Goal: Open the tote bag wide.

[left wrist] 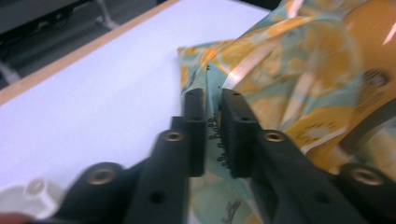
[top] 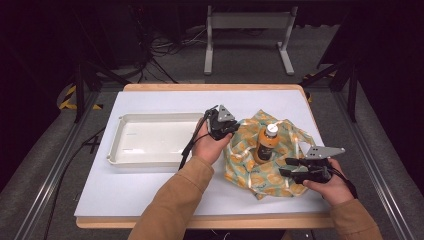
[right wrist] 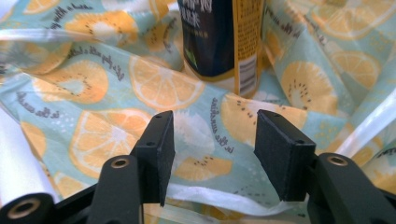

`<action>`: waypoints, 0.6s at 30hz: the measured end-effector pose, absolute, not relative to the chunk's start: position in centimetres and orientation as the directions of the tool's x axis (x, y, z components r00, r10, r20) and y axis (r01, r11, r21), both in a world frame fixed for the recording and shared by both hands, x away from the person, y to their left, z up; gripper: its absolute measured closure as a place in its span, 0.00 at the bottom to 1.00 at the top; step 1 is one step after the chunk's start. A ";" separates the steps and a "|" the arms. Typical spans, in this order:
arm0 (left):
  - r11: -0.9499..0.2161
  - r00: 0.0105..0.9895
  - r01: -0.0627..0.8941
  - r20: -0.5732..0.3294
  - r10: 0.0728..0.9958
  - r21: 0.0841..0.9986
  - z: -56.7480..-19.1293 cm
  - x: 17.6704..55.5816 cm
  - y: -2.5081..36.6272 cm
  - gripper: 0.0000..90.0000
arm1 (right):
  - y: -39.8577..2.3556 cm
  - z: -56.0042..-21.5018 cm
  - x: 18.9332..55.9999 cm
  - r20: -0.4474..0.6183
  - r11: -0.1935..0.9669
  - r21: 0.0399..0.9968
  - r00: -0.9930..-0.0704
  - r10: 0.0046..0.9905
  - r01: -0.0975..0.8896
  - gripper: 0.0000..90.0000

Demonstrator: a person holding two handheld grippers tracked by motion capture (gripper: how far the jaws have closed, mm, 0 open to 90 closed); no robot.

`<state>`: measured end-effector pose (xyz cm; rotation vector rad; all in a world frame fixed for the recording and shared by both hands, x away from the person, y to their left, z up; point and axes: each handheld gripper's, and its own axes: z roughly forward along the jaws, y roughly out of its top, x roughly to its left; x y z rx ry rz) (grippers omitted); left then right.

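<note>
A bottle (top: 266, 143) with a white cap and orange label stands upright in the middle of a crumpled fruit-print bag (top: 250, 172), which lies on the right half of the white table (top: 150, 195), right of the white tray (top: 120, 150). In the right gripper view only the bottle's (right wrist: 219, 42) lower body shows, cut off at the top edge, with its dark label text too blurred to read; the bag's (right wrist: 93, 79) printed citrus slices spread all round it and hide the bottle's foot. The left gripper (top: 223, 129) sits at the bag's left edge, just beside the tray's right end; in its own view the left gripper (left wrist: 213, 133) has its jaws pinched together on the thin edge of the bag (left wrist: 280, 70), a strip of printed film showing in the narrow slot between the pads. The far part of that view is smeared, and the bottle behind the film is only an orange shape. The right gripper (top: 287, 167) lies low over the bag's near right side; in its own view the right gripper (right wrist: 214, 154) has its jaws standing apart, nothing clamped, with the bag's film lying under and beyond them. Whether its pads brush the film cannot be made out.
</note>
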<state>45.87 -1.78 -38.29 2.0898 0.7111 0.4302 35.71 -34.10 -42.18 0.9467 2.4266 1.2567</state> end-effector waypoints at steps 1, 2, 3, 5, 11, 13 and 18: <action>-0.477 0.773 0.337 0.050 0.632 0.812 -38.6 45.9 -1.8 0.97 | -34.1 -41.9 35.7 0.066 0.413 0.806 -0.758 0.649 0.424 0.56; -0.494 0.768 0.347 0.060 0.638 0.797 -38.9 45.9 -1.8 0.97 | -34.2 -41.7 35.6 0.063 0.408 0.811 -0.757 0.650 0.419 0.57; -0.506 0.767 0.353 0.067 0.638 0.787 -39.2 46.0 -1.9 0.98 | -34.3 -41.4 35.6 0.062 0.400 0.818 -0.754 0.654 0.414 0.57; -0.521 0.768 0.372 0.060 0.638 0.768 -39.8 46.1 -2.1 0.98 | -34.5 -40.9 35.6 0.059 0.382 0.831 -0.747 0.662 0.404 0.60; -0.552 0.775 0.397 0.054 0.629 0.733 -40.9 46.1 -2.7 0.98 | -35.3 -39.3 35.6 0.027 0.325 0.878 -0.715 0.699 0.351 0.67; -0.559 0.775 0.407 0.050 0.630 0.722 -41.2 46.1 -2.9 0.98 | -35.9 -38.5 35.8 0.019 0.278 0.906 -0.688 0.725 0.318 0.67; -0.579 0.782 0.404 0.062 0.621 0.708 -41.3 46.0 -3.2 0.98 | -36.7 -37.7 37.1 0.010 0.221 0.933 -0.634 0.773 0.284 0.54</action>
